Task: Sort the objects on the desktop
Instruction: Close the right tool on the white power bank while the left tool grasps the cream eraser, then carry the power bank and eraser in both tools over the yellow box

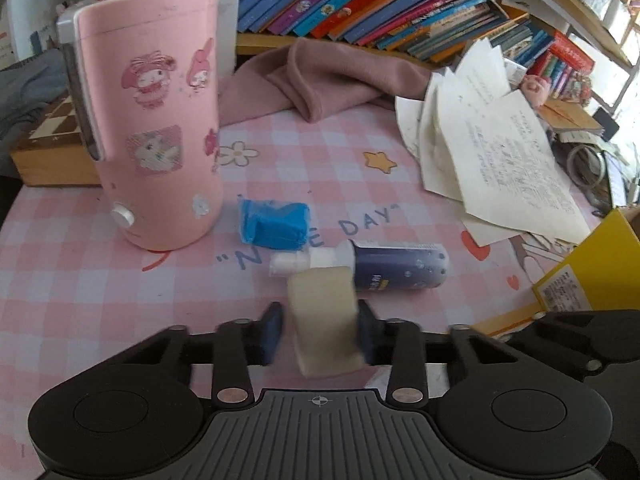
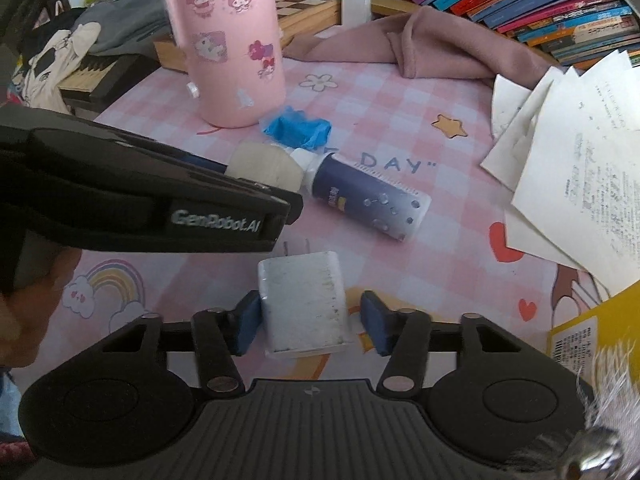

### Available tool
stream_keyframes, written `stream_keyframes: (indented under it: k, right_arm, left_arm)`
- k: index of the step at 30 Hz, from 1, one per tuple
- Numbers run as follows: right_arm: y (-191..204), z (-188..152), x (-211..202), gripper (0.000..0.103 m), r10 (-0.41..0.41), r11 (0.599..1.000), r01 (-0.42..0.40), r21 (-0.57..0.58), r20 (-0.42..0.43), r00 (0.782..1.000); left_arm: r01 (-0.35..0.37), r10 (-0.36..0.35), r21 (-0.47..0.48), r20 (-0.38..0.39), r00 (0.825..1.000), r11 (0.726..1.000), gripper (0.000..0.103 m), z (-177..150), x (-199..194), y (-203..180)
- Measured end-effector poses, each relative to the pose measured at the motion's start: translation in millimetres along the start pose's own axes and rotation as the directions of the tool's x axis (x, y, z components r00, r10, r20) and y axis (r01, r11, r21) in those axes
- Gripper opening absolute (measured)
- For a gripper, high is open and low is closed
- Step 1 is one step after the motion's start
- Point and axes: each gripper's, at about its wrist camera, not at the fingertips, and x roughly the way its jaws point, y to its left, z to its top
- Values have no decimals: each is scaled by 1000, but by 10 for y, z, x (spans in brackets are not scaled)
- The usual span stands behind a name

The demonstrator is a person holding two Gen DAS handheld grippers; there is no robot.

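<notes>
Boxy white charger (image 2: 302, 306) (scuffed, matte)

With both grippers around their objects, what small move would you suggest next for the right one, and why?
Probably close the right gripper on the white charger plug. The plug sits between its blue pads, touching the left one, but a gap shows at the right pad, so the grip looks unfinished. Lifting now would likely leave it on the pink checked mat.

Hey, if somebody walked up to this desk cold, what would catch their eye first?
Probably the tall pink sticker-covered tumbler, upright at the back left of the pink checked mat. Next, the dark blue bottle lying on its side mid-mat, with a crumpled blue wrapper between it and the tumbler.
</notes>
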Motion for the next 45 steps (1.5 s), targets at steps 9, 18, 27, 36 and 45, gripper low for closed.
stream_keyframes:
  k: [9,18,27,36,45]
  right_arm:
    - [10,-24,-85,41,-21,1000,21,14,25,999]
    - [8,-94,-430,41,-40,999,37,32,107,993]
    - [71,-304,-910,41,-52,998,45,46,166,985]
    - [274,-701,-1414,41,-70,997,60,53,211,975]
    - [508,-1037,-1724,41,-91,995,75,73,241,966]
  left_arm:
    - [-1,2,-23,40,999,1000,24,-34,-250,53]
    - [24,-17,-62,108,994,998,23,-220,-749,38]
    - [42,-27,-73,188,982,996,23,-508,-1308,-55]
    - [65,-45,-85,218,975,994,23,-902,-1782,-137]
    - [74,-49,-94,245,968,993,23,-1232,-2084,-187]
